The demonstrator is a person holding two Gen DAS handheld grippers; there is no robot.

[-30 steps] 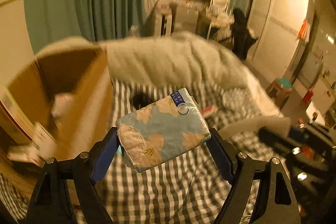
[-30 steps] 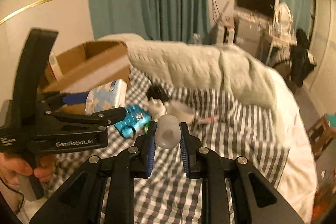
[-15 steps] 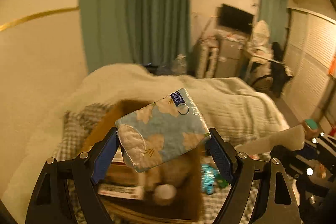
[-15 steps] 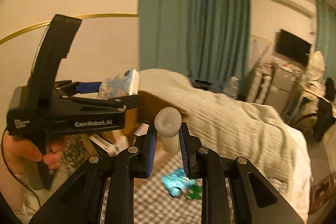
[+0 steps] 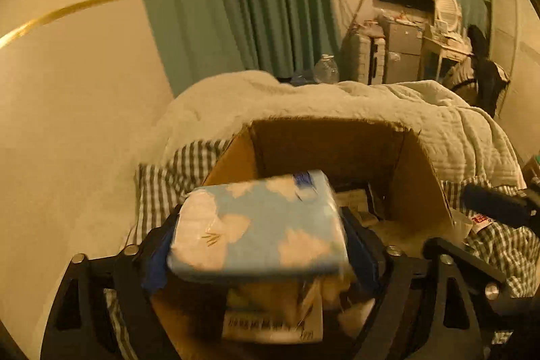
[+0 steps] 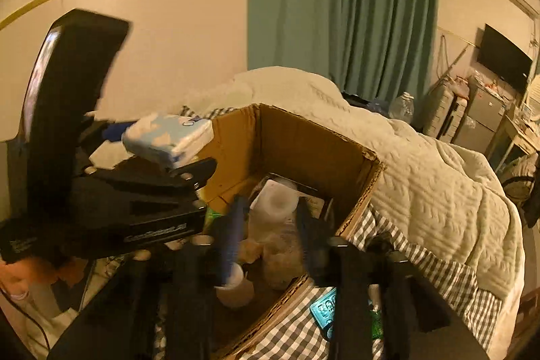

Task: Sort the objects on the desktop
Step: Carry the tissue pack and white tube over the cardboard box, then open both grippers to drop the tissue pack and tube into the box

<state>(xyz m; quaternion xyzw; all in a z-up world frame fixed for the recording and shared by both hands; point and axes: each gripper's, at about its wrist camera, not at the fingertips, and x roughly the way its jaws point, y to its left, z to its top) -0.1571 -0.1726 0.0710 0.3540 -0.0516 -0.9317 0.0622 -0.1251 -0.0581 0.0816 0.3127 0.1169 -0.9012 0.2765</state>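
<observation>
A blue tissue pack with pale leaf prints lies flat between the fingers of my left gripper, right above the open cardboard box. The left jaws are opening and the pack sits loose, blurred. In the right wrist view the same pack hangs over the box's left wall. My right gripper is above the box with its jaws opening. A small white bottle shows blurred between them, clear of both pads, over the box's contents.
The box holds paper packs and a white cup. It stands on a checked sheet beside a pale quilt. A teal packet lies on the sheet by the box's near corner. A person's hand grips the left handle.
Both grippers swung from over the checked sheet to above the cardboard box. The right jaws spread and the white bottle left their pads. The tissue pack turned flatter between the left fingers.
</observation>
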